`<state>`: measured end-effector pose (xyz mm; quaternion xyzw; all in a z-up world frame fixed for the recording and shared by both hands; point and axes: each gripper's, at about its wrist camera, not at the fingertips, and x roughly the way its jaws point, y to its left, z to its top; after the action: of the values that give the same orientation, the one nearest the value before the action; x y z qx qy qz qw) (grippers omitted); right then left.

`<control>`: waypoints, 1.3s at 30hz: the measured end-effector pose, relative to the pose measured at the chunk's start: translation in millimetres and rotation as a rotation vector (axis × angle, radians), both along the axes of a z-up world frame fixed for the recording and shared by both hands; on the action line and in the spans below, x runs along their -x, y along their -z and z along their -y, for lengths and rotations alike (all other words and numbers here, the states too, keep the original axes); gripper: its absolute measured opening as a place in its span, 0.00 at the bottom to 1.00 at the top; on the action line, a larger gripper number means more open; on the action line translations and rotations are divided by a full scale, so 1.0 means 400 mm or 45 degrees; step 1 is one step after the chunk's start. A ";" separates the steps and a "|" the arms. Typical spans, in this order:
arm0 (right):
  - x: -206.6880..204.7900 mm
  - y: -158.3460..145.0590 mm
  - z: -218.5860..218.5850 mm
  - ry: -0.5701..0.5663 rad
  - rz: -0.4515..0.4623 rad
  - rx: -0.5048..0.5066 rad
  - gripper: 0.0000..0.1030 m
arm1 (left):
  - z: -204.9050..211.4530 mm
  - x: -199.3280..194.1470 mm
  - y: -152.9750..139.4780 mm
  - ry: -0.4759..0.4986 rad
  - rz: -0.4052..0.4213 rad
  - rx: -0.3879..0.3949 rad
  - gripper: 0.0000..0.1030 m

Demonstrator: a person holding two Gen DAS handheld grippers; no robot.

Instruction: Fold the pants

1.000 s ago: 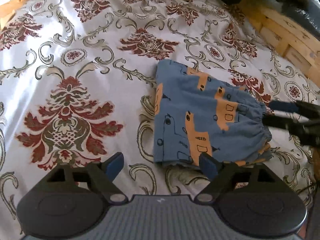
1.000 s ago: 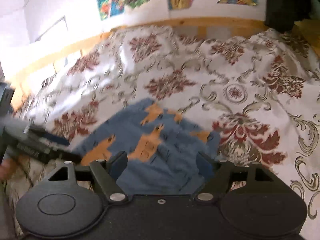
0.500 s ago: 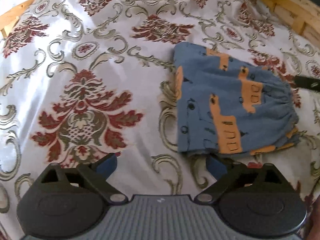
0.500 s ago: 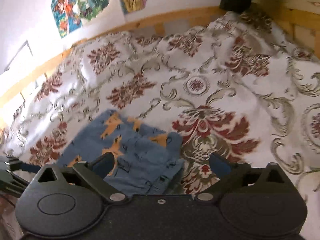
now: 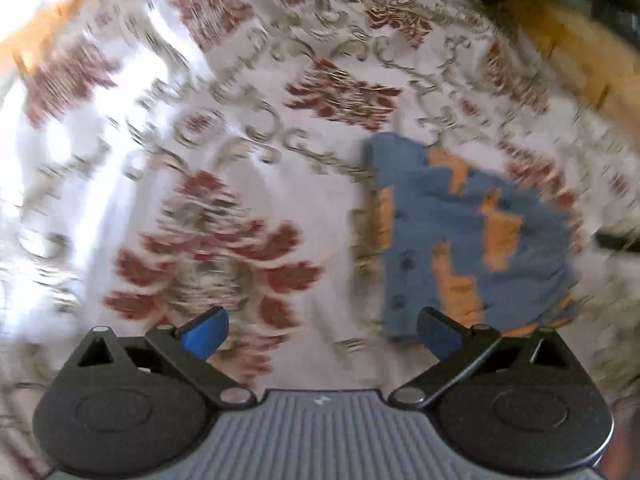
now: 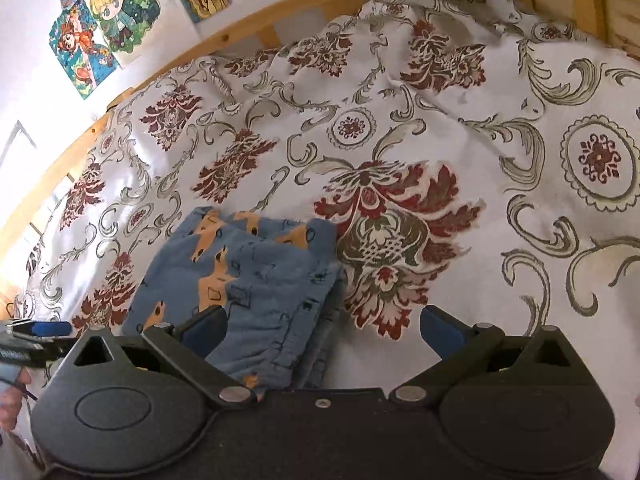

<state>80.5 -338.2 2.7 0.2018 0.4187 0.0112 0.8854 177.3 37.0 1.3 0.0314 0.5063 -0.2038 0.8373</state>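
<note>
The folded blue cotton pants with orange prints (image 6: 256, 280) lie on the white bedspread with red damask pattern (image 6: 460, 128), just ahead of the right tool (image 6: 322, 326). It gapes wide, gripping nothing. The left tool (image 5: 320, 330) is likewise spread and empty, the pants ahead to its right.

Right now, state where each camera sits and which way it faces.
Left wrist: on the left hand-held gripper, open, looking down across the bedspread at the folded pants; motion-blurred.
Right wrist: on the right hand-held gripper, open, facing the wooden bed rail and posters; a hand shows at left.
Shared: pants, bedspread.
</note>
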 end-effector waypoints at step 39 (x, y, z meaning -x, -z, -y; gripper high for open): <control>-0.138 0.148 0.096 -0.126 -0.194 -0.550 0.28 | 0.006 -0.186 0.184 0.108 -0.369 0.580 0.22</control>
<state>135.7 -376.6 -56.5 0.3660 0.4817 0.1286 0.7858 251.9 34.6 -72.2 -0.1660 0.5603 -0.3496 0.7323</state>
